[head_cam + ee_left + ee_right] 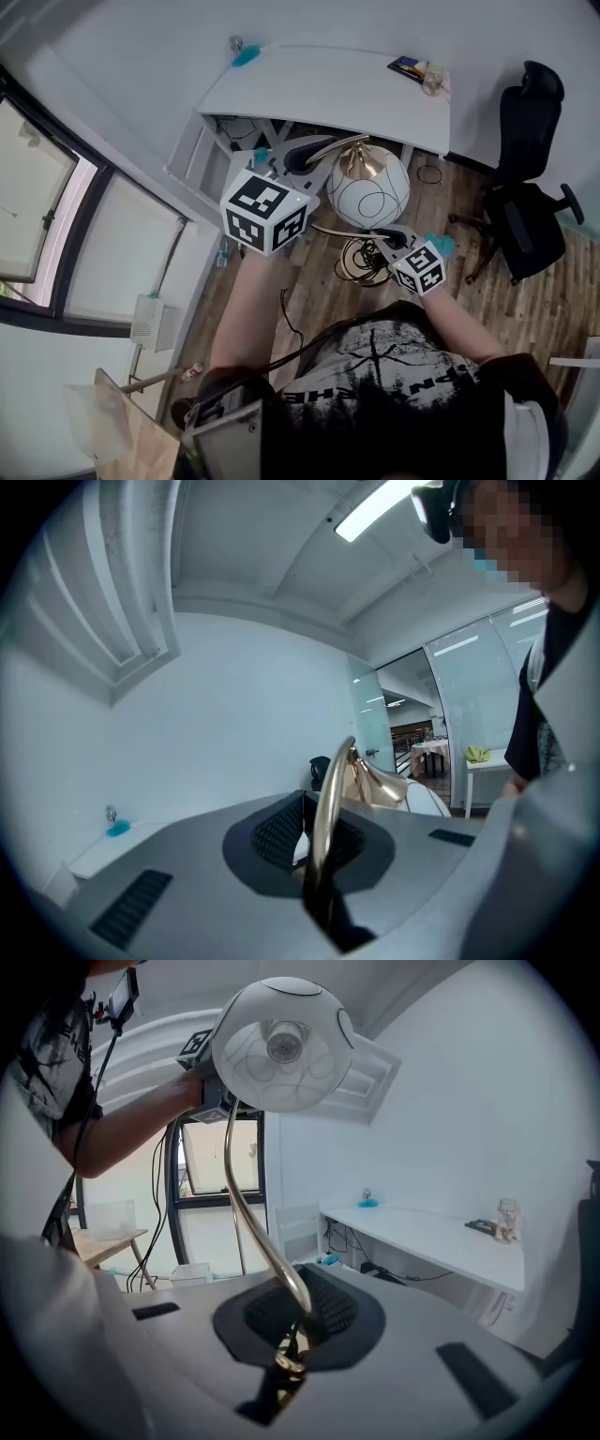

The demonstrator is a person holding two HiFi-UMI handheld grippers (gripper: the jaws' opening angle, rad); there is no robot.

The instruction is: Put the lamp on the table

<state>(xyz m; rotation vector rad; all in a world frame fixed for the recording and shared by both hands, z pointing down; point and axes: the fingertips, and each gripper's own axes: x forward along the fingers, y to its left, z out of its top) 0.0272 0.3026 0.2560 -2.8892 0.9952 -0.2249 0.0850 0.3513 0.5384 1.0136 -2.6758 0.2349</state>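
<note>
The lamp has a white globe shade (368, 189) with a brass cap and a curved brass stem (251, 1213); it is held in the air in front of the white table (319, 89). My left gripper (302, 155) is shut on the upper stem (328, 827) near the shade. My right gripper (389, 240) is shut on the lower end of the stem (292, 1349), below the shade (281, 1046). The lamp's black cord (356, 258) hangs in loops under it.
A black office chair (525, 187) stands at the right on the wooden floor. The table carries a teal item (246, 56) at its left end and small objects (419, 71) at its right end. Windows (56, 225) line the left side. Cables hang under the table.
</note>
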